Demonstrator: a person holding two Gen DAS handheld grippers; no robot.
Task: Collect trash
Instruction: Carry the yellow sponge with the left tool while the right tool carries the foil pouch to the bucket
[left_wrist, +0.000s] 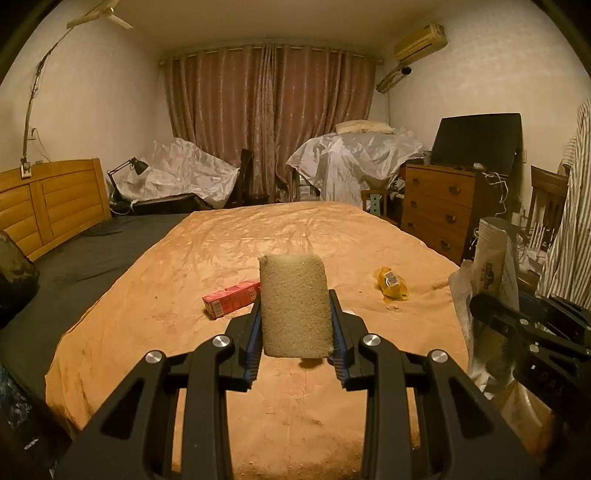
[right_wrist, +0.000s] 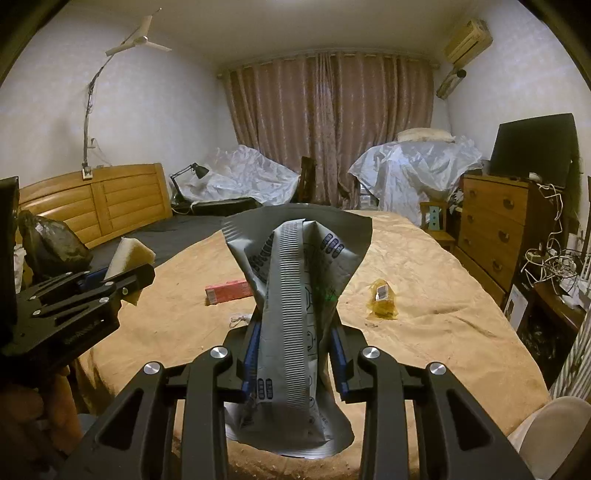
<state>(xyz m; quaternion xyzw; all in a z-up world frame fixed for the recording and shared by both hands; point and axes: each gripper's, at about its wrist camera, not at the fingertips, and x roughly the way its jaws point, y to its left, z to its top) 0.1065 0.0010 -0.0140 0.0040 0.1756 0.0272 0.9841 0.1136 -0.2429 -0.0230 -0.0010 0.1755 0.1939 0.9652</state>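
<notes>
My left gripper (left_wrist: 295, 295) is shut on a tan sponge block (left_wrist: 293, 306), held upright above the orange bed cover (left_wrist: 258, 236). In the right wrist view that same gripper (right_wrist: 110, 273) and sponge (right_wrist: 129, 253) show at the left. My right gripper (right_wrist: 295, 325) is shut on a crumpled silver foil wrapper (right_wrist: 295, 258), which stands up between the blue pads. On the bed ahead lie a red carton (left_wrist: 231, 297) and a yellow wrapper (left_wrist: 391, 282). The right gripper (left_wrist: 480, 302) with the wrapper (left_wrist: 491, 258) is at the right edge of the left wrist view.
A dark plastic bag (right_wrist: 51, 243) hangs at the left near the wooden headboard (right_wrist: 96, 206). A brown dresser (right_wrist: 495, 229) with a monitor stands to the right of the bed. Covered furniture and curtains fill the far wall. A small white scrap (right_wrist: 238, 317) lies on the cover.
</notes>
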